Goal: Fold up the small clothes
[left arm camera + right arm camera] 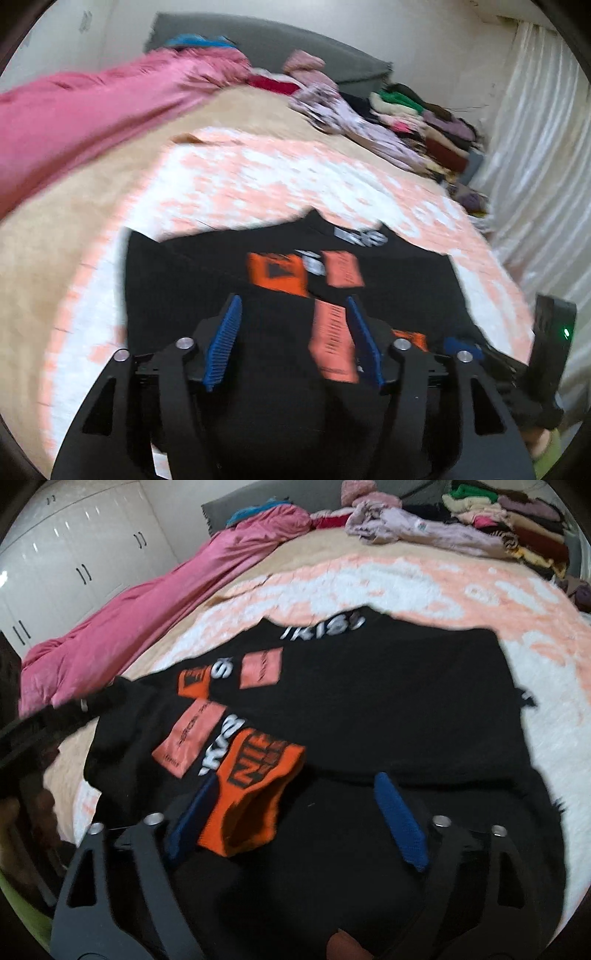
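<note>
A black garment (406, 295) with orange and salmon patches and white lettering lies spread on the peach-and-white blanket (258, 177). My left gripper (293, 301) hovers low over its near part, open, with its blue pads (221, 339) apart and only flat cloth under them. The other gripper's black body (550, 332) shows at the right edge. In the right wrist view the same garment (388, 701) fills the middle. My right gripper (295, 779) is open wide over its near edge. A folded-up orange patch (251, 790) sits between the jaws, next to the left pad (188, 823), unclamped.
A pink quilt (147, 602) runs along the far left of the bed. Piled clothes (498, 524) sit at the far right by a grey headboard (277, 40). A white curtain (535, 147) hangs to the right, and white wardrobe doors (74, 554) stand at left.
</note>
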The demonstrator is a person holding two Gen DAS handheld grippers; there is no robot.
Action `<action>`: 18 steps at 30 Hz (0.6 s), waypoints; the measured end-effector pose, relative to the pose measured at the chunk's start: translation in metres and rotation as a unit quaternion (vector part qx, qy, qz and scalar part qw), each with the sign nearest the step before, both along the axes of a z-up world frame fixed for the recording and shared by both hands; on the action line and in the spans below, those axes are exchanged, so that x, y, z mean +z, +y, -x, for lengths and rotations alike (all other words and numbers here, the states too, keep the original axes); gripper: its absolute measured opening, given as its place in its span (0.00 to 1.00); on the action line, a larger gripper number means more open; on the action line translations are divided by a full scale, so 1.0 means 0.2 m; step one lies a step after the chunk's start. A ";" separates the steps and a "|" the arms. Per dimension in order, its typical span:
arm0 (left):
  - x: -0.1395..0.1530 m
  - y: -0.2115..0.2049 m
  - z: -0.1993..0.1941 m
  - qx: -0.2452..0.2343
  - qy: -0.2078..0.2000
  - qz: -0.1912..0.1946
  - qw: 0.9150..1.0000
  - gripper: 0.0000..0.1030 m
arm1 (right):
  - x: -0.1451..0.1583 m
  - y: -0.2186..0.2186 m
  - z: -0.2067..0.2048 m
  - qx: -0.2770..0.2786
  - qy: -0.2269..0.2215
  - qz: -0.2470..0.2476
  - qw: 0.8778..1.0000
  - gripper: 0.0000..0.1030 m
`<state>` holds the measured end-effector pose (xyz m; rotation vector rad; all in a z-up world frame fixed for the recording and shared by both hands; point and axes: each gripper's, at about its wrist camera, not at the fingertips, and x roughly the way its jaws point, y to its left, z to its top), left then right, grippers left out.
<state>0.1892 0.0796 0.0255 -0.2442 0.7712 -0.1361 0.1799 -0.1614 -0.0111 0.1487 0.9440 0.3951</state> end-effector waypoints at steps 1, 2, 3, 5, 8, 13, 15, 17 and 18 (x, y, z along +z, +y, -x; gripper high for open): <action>0.01 0.03 0.00 0.008 -0.003 -0.004 1.000 0.59 | -0.02 0.02 0.00 0.005 0.004 -0.005 1.000 0.66; 0.03 0.06 0.01 0.018 -0.008 -0.004 1.000 0.61 | -0.04 0.04 0.00 0.009 0.007 -0.006 1.000 0.64; 0.04 0.08 0.01 0.025 -0.012 -0.005 1.000 0.62 | -0.05 0.06 0.00 0.011 0.007 -0.007 1.000 0.59; 0.06 0.13 0.01 0.040 -0.018 -0.010 0.999 0.64 | -0.08 0.10 -0.01 0.015 0.005 -0.007 1.000 0.47; 0.07 0.19 0.01 0.053 -0.021 0.000 0.998 0.69 | -0.09 0.12 -0.01 0.020 0.007 -0.017 1.000 0.23; 0.07 0.26 0.01 0.074 -0.023 0.005 0.997 0.69 | -0.03 0.15 0.02 0.040 -0.025 -0.009 0.999 0.06; 0.08 0.28 0.01 0.079 -0.025 0.007 0.997 0.69 | 0.02 0.16 0.04 0.046 -0.046 -0.002 0.998 0.05; 0.08 0.30 0.01 0.084 -0.028 0.009 0.996 0.69 | 0.09 0.16 0.04 0.053 -0.068 0.008 0.996 0.05; 0.08 0.30 0.02 0.086 -0.029 0.009 0.996 0.69 | 0.13 0.15 0.04 0.054 -0.080 0.013 0.995 0.05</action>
